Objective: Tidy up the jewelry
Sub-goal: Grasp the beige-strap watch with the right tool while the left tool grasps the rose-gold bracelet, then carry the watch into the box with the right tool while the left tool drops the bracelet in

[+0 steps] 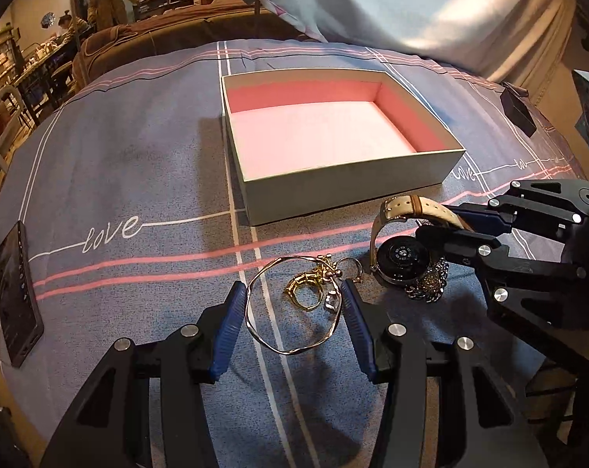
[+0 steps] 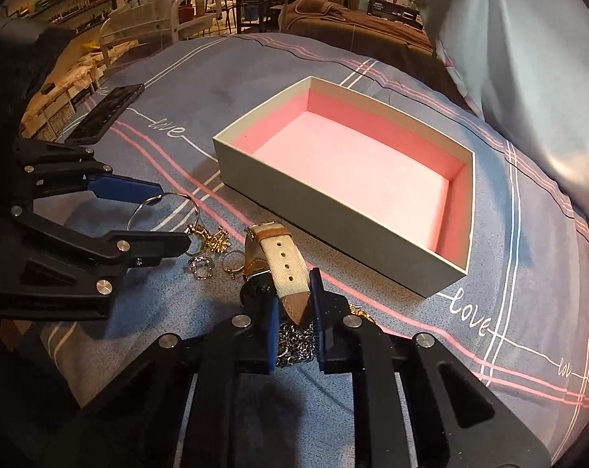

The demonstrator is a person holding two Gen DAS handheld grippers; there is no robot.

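An open grey box (image 1: 345, 191) with a pink lining sits on the bed; it also shows in the right wrist view (image 2: 325, 218). In front of it lies a pile of jewelry: a thin bangle (image 1: 255, 327), gold rings (image 1: 306, 292), a silver chain (image 1: 427, 284) and a watch (image 1: 401, 259) with a beige strap (image 2: 284, 269). My left gripper (image 1: 290, 296) is open, its fingers on either side of the bangle and rings. My right gripper (image 2: 294, 292) is shut on the watch strap, over the chain.
A dark phone (image 1: 15, 292) lies on the blue-grey bedspread (image 1: 138, 148) at the left. A small black box (image 1: 518, 109) sits at the far right. A pale pillow (image 1: 431, 4) lies behind the box. A room with people and furniture is beyond the bed.
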